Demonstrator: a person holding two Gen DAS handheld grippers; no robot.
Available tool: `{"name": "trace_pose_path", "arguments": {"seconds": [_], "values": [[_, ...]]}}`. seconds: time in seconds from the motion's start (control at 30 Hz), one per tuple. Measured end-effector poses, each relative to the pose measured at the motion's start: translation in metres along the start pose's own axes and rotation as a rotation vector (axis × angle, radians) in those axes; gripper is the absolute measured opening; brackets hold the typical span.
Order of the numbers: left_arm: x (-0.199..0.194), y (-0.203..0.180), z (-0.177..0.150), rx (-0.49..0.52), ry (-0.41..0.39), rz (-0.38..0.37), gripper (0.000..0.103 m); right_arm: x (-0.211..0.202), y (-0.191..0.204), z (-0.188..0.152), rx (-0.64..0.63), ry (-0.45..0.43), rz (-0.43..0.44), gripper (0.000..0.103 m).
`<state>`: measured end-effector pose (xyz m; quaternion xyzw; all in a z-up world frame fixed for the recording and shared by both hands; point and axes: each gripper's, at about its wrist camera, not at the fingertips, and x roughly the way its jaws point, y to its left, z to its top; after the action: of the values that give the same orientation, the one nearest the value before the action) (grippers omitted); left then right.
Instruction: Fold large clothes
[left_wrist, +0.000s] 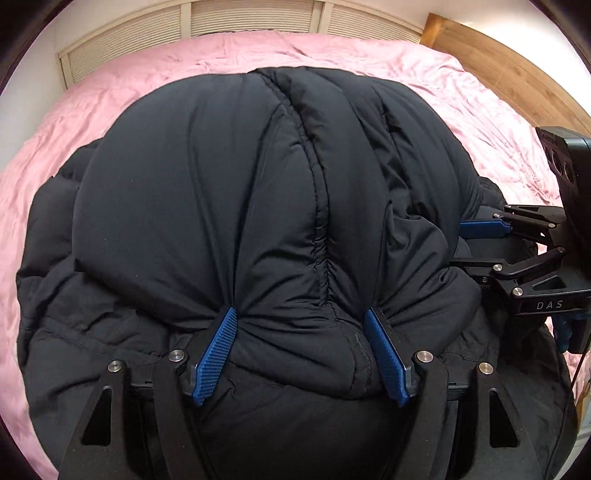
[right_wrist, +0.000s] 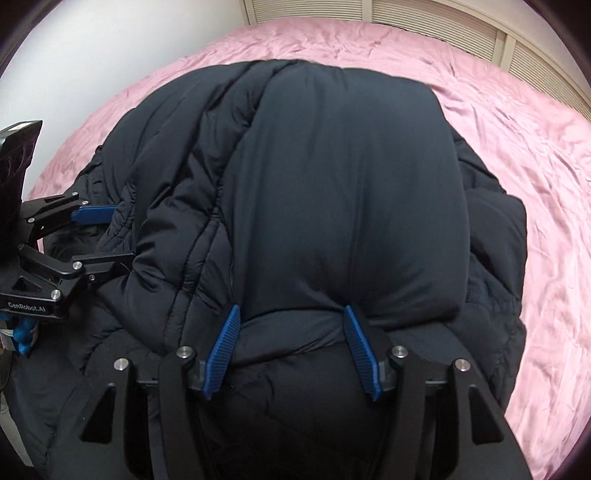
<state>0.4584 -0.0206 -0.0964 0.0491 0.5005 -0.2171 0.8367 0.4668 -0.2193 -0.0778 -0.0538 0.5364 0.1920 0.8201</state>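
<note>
A puffy black jacket (left_wrist: 221, 184) lies folded into a thick bundle on the pink bed (left_wrist: 147, 81). My left gripper (left_wrist: 300, 311) is shut on a bulging fold at the bundle's near edge, with the cloth gathered in creases at both blue pads. My right gripper (right_wrist: 291, 308) is shut on the near edge of the jacket (right_wrist: 332, 184) in the same way, further to the right. In each wrist view the other gripper shows from the side: the right gripper (left_wrist: 458, 243) and the left gripper (right_wrist: 123, 234) both straddle the jacket's padding.
The pink sheet (right_wrist: 517, 147) spreads wrinkled around the jacket on the far and right sides. Louvered white doors (left_wrist: 251, 18) stand behind the bed. A wooden headboard (left_wrist: 498, 66) runs along the bed's right, and a white wall (right_wrist: 110, 44) lies to the left.
</note>
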Motion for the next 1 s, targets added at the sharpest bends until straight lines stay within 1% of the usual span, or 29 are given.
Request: {"name": "trace_pose_path", "arguments": {"seconds": [0.07,0.17,0.23,0.3,0.37,0.43,0.53,0.63,0.7,0.77,0.87,0.9,1.0], "values": [[0.006,0.002,0.000,-0.018,0.009,0.000,0.073,0.013,-0.003,0.003,0.010,0.006,-0.007,0.059],[0.005,0.000,0.004,-0.011,0.027,0.008,0.073,0.017,-0.002,0.006,0.010,0.028,-0.016,0.059],[-0.007,0.000,0.008,-0.014,0.029,-0.004,0.073,0.012,-0.002,0.010,0.023,0.045,-0.012,0.059],[-0.025,0.002,0.015,-0.017,0.017,-0.020,0.073,-0.002,-0.001,0.016,0.023,0.042,-0.004,0.059],[-0.049,0.004,0.020,-0.002,-0.019,-0.026,0.073,-0.020,0.000,0.022,0.009,0.021,0.009,0.059],[-0.069,0.007,0.029,0.024,-0.065,-0.012,0.073,-0.041,-0.001,0.031,0.004,-0.026,0.021,0.059],[-0.080,0.017,0.049,0.031,-0.104,0.009,0.073,-0.060,-0.007,0.055,-0.003,-0.093,0.011,0.059],[-0.068,0.026,0.073,0.039,-0.121,0.052,0.073,-0.054,-0.015,0.087,-0.006,-0.127,-0.024,0.059],[-0.052,0.031,0.088,0.036,-0.108,0.062,0.073,-0.043,-0.020,0.100,-0.004,-0.136,-0.035,0.059],[-0.033,0.037,0.093,0.037,-0.084,0.078,0.073,-0.030,-0.025,0.111,0.007,-0.126,-0.027,0.059],[-0.006,0.046,0.088,0.048,-0.049,0.095,0.073,-0.001,-0.029,0.112,-0.004,-0.086,-0.043,0.059],[0.003,0.047,0.089,0.053,-0.043,0.099,0.073,0.010,-0.030,0.110,-0.014,-0.069,-0.053,0.061],[0.014,0.047,0.075,0.067,-0.048,0.112,0.075,0.038,-0.034,0.100,-0.036,-0.036,-0.067,0.064]]}}
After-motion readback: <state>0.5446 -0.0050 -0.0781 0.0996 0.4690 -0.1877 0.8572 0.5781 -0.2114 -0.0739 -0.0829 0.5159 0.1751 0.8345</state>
